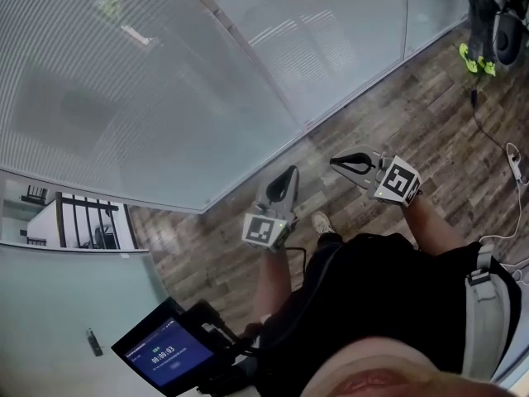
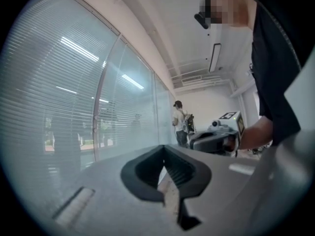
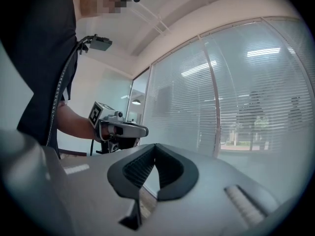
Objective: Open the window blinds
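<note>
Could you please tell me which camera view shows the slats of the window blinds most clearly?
The right gripper view: the window blinds fill its right half, with individual slats clearly distinct. The left gripper view shows them at its left, but hazier. The head view sees them from steeply above, only as fine lines.

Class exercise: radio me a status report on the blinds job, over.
Left gripper shut, empty. Right gripper shut, empty. Window blinds down, neither gripper touching them. Nothing in the way.

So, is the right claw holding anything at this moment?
No, in the right gripper view the right claw is shut with nothing between its pads, and the blinds are apart from it.
</note>
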`<action>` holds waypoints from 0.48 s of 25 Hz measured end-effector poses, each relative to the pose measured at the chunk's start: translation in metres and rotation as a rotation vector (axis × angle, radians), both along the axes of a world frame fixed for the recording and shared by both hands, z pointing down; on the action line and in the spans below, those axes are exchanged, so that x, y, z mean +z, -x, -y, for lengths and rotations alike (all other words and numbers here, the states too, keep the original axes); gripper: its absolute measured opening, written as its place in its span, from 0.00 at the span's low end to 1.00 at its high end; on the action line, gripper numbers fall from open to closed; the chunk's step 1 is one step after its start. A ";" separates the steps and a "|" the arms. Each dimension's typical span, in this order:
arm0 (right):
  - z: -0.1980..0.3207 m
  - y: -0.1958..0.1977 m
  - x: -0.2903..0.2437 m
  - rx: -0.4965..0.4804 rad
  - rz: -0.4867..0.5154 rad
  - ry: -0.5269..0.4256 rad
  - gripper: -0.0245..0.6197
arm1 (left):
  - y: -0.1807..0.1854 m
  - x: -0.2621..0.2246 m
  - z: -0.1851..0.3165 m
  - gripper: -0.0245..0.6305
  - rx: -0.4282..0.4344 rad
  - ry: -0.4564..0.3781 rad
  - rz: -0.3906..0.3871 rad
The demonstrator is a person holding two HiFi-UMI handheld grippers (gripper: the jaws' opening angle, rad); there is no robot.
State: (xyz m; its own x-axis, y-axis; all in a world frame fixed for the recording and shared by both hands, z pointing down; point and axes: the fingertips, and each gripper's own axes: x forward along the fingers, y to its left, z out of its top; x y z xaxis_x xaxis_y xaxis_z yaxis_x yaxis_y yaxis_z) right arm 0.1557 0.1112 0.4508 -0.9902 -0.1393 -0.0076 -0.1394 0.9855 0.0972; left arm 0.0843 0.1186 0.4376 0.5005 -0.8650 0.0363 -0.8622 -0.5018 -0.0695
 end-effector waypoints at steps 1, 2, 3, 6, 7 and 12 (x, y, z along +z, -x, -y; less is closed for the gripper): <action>0.004 0.005 0.001 0.005 -0.005 0.000 0.05 | 0.003 0.000 0.005 0.04 0.011 -0.005 0.015; 0.010 0.010 0.003 0.013 -0.015 -0.003 0.05 | 0.006 0.000 0.011 0.04 0.022 -0.013 0.029; 0.017 0.016 0.005 0.023 -0.026 -0.007 0.05 | 0.010 0.001 0.017 0.04 0.032 -0.022 0.038; 0.037 0.034 0.005 0.050 -0.043 -0.008 0.05 | 0.026 0.008 0.036 0.04 0.054 -0.020 0.001; 0.044 0.040 0.004 0.058 -0.048 -0.006 0.05 | 0.034 0.009 0.043 0.04 0.055 -0.014 -0.021; 0.065 0.070 -0.010 0.080 -0.061 -0.048 0.05 | 0.063 0.002 0.063 0.04 0.077 -0.038 -0.028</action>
State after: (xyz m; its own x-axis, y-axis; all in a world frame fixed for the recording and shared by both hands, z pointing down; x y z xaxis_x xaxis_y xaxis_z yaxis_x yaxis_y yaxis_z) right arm 0.0861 0.0465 0.4407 -0.9749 -0.2185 0.0436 -0.2095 0.9655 0.1545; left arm 0.0212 0.0552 0.4394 0.5656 -0.8246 -0.0110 -0.8233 -0.5638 -0.0659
